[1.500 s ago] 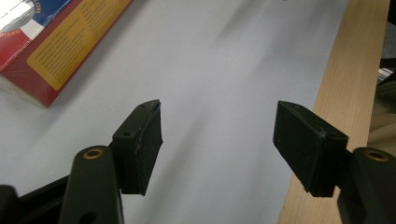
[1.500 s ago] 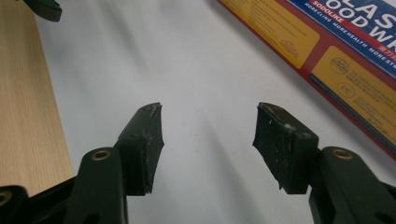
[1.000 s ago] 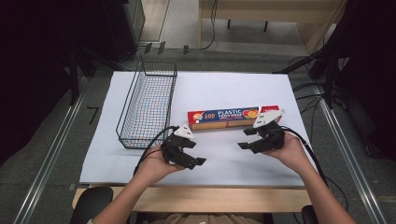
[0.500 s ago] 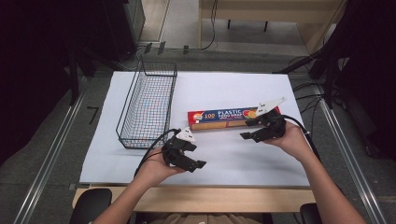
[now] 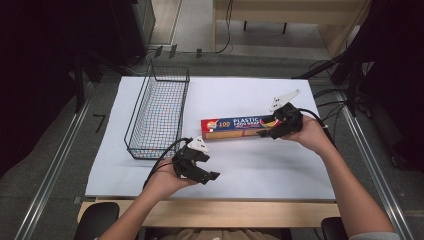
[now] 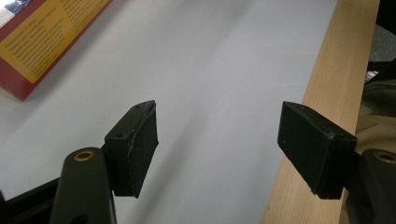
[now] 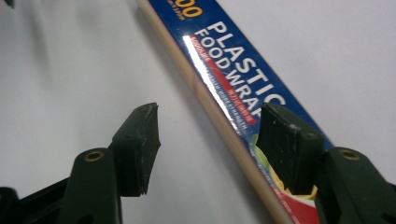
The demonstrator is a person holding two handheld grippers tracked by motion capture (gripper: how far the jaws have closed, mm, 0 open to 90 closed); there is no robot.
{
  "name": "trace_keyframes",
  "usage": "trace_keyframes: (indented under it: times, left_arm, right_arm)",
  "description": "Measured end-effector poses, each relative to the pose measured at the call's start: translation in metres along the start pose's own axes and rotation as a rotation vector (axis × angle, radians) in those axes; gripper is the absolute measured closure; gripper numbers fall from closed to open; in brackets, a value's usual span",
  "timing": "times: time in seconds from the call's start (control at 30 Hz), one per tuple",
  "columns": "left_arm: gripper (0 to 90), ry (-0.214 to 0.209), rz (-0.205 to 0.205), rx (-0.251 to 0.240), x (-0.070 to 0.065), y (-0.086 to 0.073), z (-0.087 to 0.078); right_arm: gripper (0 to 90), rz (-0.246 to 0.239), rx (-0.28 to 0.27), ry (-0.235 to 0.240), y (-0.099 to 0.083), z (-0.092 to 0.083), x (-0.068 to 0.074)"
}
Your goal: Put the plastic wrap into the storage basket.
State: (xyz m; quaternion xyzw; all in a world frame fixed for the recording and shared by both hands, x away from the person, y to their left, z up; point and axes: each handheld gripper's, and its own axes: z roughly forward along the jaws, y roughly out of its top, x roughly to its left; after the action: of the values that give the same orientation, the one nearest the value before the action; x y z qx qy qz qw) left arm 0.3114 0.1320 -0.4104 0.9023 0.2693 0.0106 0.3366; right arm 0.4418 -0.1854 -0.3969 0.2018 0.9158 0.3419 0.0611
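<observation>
Right claw (image 5: 266, 131) moved over wrap box (image 5: 235, 126); basket (image 5: 159, 112) beside.

White-covered table (image 5: 300, 170) with wooden front edge (image 5: 210, 212), grey floor (image 5: 45, 170), dark surroundings, wooden furniture (image 5: 280, 10) behind

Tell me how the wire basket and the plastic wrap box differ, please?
The wire basket is black open mesh with nothing in it; the plastic wrap box is closed printed cardboard in blue, red and yellow. The basket runs lengthwise away from the person, while the box lies crosswise. The basket sits apart from both grippers; the right gripper is at the box's right end. Both rest on the white table cover.
</observation>
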Motion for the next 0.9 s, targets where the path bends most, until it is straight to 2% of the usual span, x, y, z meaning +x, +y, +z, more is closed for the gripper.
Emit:
trace_keyframes:
  times: [0.2,0.27,0.3,0.37,0.47,0.57,0.73,0.9]
  left_arm:
    - [29.3,0.000,-0.002,-0.002,0.001,-0.001,-0.002]
    - [29.3,-0.004,-0.003,-0.004,0.001,-0.001,-0.001]
    - [29.3,-0.003,-0.001,-0.003,0.001,-0.001,-0.001]
    - [29.3,-0.004,-0.002,-0.005,0.001,-0.001,-0.001]
    - [29.3,-0.004,0.002,-0.001,0.001,-0.001,-0.001]
    - [29.2,-0.007,0.002,-0.002,0.001,-0.001,-0.001]
    - [29.1,-0.007,0.003,0.002,0.001,-0.001,0.000]
    - [29.1,-0.009,0.007,0.005,0.001,-0.001,0.000]
  right_arm:
    - [35.4,-0.007,-0.026,0.003,0.005,0.004,-0.015]
    - [34.0,-0.013,-0.014,-0.004,0.006,0.006,-0.018]
    - [32.4,-0.031,-0.002,-0.015,0.008,0.008,-0.021]
    - [31.9,-0.030,-0.005,-0.014,0.009,0.008,-0.022]
    - [31.0,-0.009,-0.012,0.015,0.011,0.014,-0.031]
    - [30.2,-0.005,-0.004,0.018,0.009,0.017,-0.034]
    - [24.2,-0.003,0.030,0.014,0.006,0.031,-0.040]
    - [17.7,0.015,0.085,0.042,0.002,0.046,-0.045]
